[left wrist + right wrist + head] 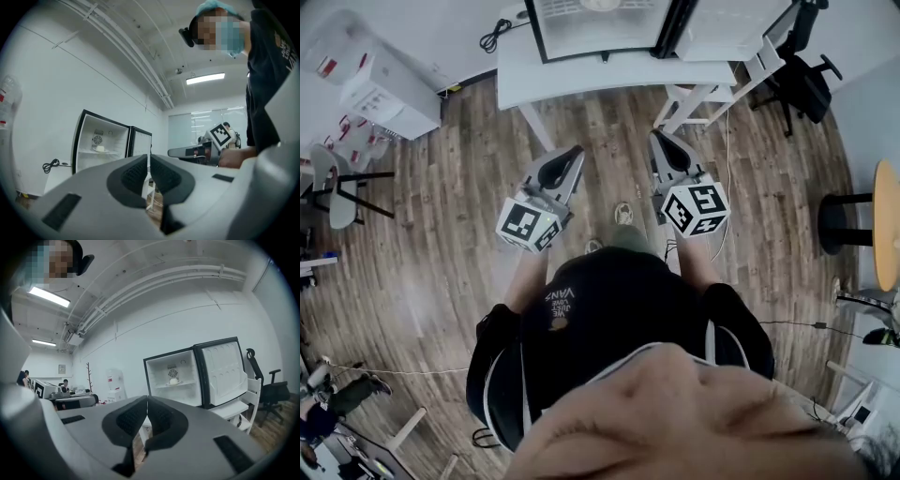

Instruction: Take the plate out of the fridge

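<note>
A small fridge (190,376) stands open on a white table (581,75), its door (224,372) swung to the right. On its shelf sits a white plate (174,382) with a pale rounded item on it; the left gripper view shows the same plate (99,149) inside the fridge (101,143). Both grippers are held level in front of the person, well short of the fridge. My left gripper (149,158) (573,154) is shut and empty. My right gripper (146,402) (659,140) is also shut with nothing in it.
A black office chair (268,389) and a white stand (698,105) are right of the table. A water dispenser (115,383) and a coat rack (89,376) stand by the far wall. A cable (50,165) lies on the table left of the fridge. Wooden floor (450,244) lies around.
</note>
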{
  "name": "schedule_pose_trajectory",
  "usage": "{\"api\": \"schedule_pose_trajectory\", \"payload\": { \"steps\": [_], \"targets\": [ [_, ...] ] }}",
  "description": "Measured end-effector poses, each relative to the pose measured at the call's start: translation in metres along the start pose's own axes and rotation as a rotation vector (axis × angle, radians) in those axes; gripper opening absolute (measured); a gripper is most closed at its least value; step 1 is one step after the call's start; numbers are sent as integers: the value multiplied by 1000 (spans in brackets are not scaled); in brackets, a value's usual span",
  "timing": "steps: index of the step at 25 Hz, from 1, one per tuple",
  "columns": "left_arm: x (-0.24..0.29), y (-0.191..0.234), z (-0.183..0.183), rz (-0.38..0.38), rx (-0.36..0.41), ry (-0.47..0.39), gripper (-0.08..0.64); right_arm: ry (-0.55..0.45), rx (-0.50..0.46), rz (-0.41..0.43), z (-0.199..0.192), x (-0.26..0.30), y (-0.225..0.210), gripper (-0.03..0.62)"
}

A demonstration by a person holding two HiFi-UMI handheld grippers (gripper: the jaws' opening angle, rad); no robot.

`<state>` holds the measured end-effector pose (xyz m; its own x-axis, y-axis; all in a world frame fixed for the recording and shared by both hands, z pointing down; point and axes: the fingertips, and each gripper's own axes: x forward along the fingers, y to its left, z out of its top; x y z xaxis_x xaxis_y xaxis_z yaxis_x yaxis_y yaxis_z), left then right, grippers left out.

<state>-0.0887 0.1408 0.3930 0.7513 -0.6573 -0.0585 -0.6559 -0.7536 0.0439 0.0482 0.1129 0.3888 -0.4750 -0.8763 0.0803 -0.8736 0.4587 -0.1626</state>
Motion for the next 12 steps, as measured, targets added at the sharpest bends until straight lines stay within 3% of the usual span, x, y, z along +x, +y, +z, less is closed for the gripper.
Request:
{"api": "schedule_pose_trajectory", "payload": {
  "steps": [12],
  "targets": [
    [65,46,-6,63,2,16,25,25,9,29,4,63,-63,11]
  ]
}}
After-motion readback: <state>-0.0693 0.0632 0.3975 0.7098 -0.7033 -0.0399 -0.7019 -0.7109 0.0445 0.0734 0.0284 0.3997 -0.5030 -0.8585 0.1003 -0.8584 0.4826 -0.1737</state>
